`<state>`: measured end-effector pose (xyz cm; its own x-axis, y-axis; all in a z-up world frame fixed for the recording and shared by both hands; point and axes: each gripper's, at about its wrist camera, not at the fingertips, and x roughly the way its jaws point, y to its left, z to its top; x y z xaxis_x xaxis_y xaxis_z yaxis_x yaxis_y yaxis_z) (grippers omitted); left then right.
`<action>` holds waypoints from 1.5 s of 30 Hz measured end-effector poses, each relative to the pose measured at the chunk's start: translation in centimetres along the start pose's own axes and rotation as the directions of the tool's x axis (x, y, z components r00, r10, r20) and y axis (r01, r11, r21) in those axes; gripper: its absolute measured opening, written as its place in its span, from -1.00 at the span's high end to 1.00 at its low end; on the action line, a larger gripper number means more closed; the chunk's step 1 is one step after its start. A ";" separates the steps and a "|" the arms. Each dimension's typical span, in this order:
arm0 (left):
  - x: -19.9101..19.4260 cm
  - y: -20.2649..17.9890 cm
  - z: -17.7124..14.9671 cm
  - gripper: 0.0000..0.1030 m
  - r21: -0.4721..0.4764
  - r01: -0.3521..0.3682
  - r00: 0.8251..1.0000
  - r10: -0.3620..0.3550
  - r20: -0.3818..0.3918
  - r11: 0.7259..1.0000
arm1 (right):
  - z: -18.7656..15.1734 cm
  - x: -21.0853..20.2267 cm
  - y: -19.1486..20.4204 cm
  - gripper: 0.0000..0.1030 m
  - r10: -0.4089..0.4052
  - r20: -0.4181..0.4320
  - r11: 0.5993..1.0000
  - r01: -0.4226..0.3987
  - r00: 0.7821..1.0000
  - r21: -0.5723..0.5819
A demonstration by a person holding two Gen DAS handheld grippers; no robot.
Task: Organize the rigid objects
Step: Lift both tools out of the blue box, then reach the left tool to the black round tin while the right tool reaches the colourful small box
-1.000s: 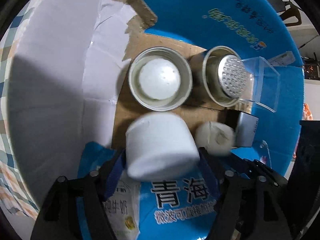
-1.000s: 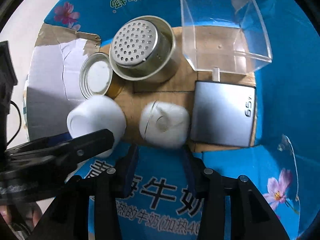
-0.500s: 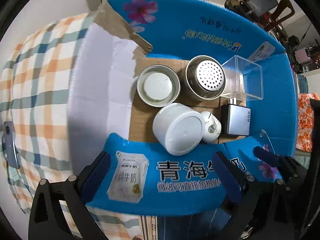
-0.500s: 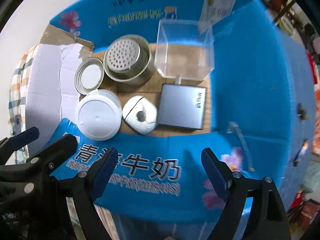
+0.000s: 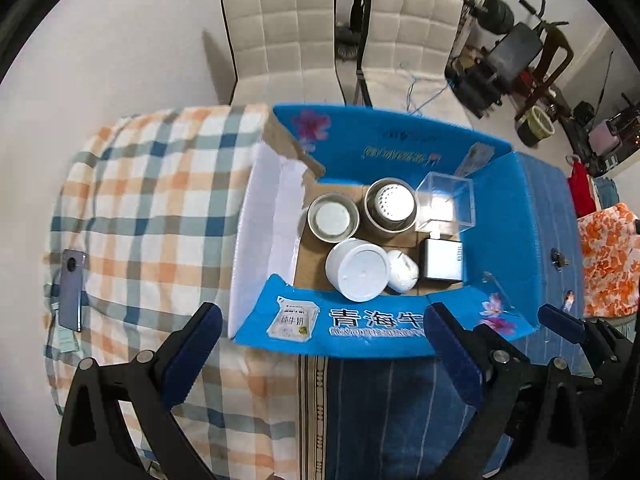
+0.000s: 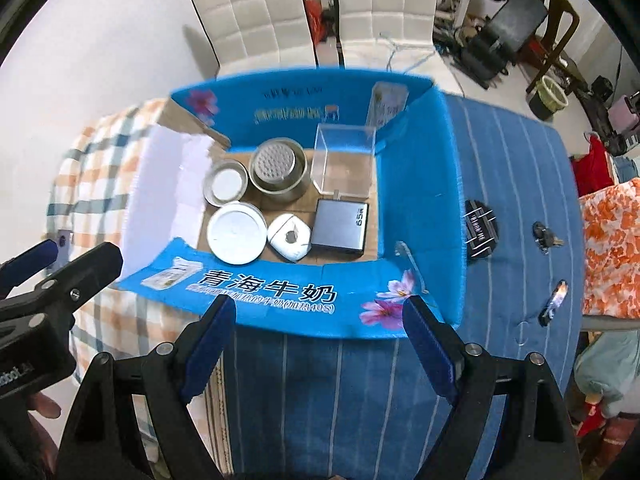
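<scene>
An open blue carton [image 5: 508, 216] [image 6: 416, 184] holds several items. A white cup [image 5: 358, 274] [image 6: 237, 238] stands bottom-up beside a white rounded piece [image 5: 402, 272] [image 6: 289, 237] and a grey charger [image 5: 442, 260] [image 6: 340, 230]. Behind them are a metal tin [image 5: 333, 216] [image 6: 226, 186], a perforated metal cup [image 5: 390, 208] [image 6: 278, 176] and a clear plastic box [image 5: 446, 204] [image 6: 346, 164]. My left gripper [image 5: 322, 316] hangs open high above the carton's near flap, holding nothing. Beside it, my right gripper [image 6: 320, 308] is open and empty too.
The carton sits on a table with a checked cloth [image 5: 152, 208] on the left and a blue striped cloth [image 6: 516, 184] on the right. A phone [image 5: 72, 292] lies at the left edge. Keys [image 6: 544, 236] and a black comb [image 6: 480, 232] lie right of the carton. Two chairs [image 5: 288, 40] stand behind.
Both grippers opened, letting go of the white cup and the white rounded piece inside the carton, then rose well above it, so the whole table now shows.
</scene>
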<state>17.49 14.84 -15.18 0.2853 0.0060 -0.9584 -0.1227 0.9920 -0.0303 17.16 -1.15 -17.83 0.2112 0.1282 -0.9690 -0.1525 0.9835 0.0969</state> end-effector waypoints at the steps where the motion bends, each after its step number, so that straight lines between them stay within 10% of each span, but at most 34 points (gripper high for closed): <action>1: -0.7 -0.2 -0.2 -1.00 0.001 -0.002 1.000 0.002 0.009 1.000 | -0.3 -1.1 -0.1 -0.70 0.004 0.011 1.000 -0.004 1.000 0.000; 15: -7.0 -4.1 -1.8 -1.00 0.036 -0.006 0.994 0.002 0.105 0.999 | -2.2 -9.0 -3.8 -0.70 0.094 0.083 0.995 -0.096 0.992 0.022; 23: -6.6 -11.4 -0.9 -1.00 0.126 0.018 0.994 -0.031 0.100 0.992 | -3.2 -8.4 -14.7 -0.70 0.063 0.078 0.972 -0.079 0.995 0.222; 34: -0.7 -27.6 2.2 -1.00 0.286 0.093 0.989 -0.121 0.082 0.954 | -5.4 -4.5 -33.6 -0.70 -0.036 0.010 0.844 0.025 0.999 0.537; 45: 12.7 -35.6 3.7 -1.00 0.257 -0.029 0.998 0.042 -0.044 0.966 | -6.1 6.6 -40.8 -0.70 -0.018 -0.085 0.786 0.067 0.996 0.614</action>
<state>29.04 -19.96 -25.17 0.2375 0.0416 -0.9705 0.1172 0.9906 0.0711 18.91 -41.17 -29.56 0.1311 0.0988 -0.9864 0.4875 0.8600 0.1509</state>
